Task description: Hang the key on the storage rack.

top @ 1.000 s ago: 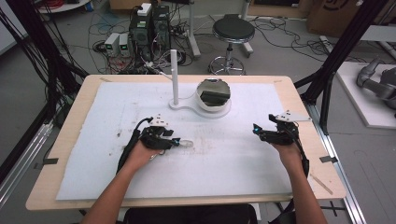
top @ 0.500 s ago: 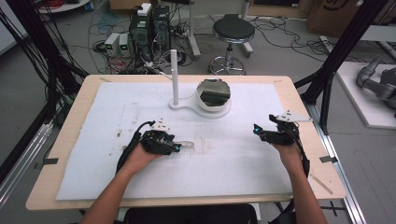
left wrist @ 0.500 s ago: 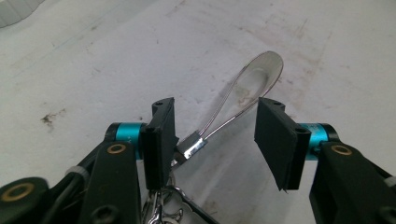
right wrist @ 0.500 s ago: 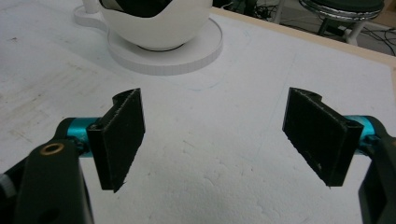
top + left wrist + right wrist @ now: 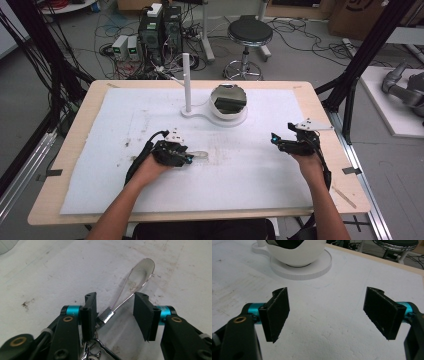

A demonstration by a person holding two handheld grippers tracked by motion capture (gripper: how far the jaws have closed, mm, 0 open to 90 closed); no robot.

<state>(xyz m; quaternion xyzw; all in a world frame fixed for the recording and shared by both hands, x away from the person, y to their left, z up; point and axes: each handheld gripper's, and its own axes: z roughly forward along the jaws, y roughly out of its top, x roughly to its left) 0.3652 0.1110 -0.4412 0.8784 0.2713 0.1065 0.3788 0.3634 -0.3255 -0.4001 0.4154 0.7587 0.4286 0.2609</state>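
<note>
We see a wooden bench (image 5: 75, 140) covered by a white sheet (image 5: 250, 180), marked with dark smudges on its left half. Our left gripper (image 5: 115, 315) sits low over the sheet at left of centre, with its jaws partly open. Between them lies a shiny metal loop (image 5: 140, 272), a teardrop of wire that narrows into a small metal sleeve (image 5: 106, 316) (the sleeve rests close against the inner face of one jaw, though we cannot tell whether it touches). The other jaw stands clear of the wire, so nothing is clamped. Below the sleeve, more bright metal rings bunch together near the bottom of the left gripper view. From above, the loop (image 5: 199, 154) pokes out just beyond the left gripper (image 5: 189, 158), lying flat on the sheet.

Our right gripper (image 5: 325, 315) is held well apart on the right side of the bench, jaws spread wide and empty, above bare sheet. Ahead of it stands a white bowl (image 5: 295, 251) on a round white base (image 5: 302, 270). In the high view the right gripper (image 5: 276, 140) points towards the centre, and the bowl (image 5: 228, 102) holds something dark. A thin white post (image 5: 186, 82) rises upright from the same base, just beside the bowl.
</note>
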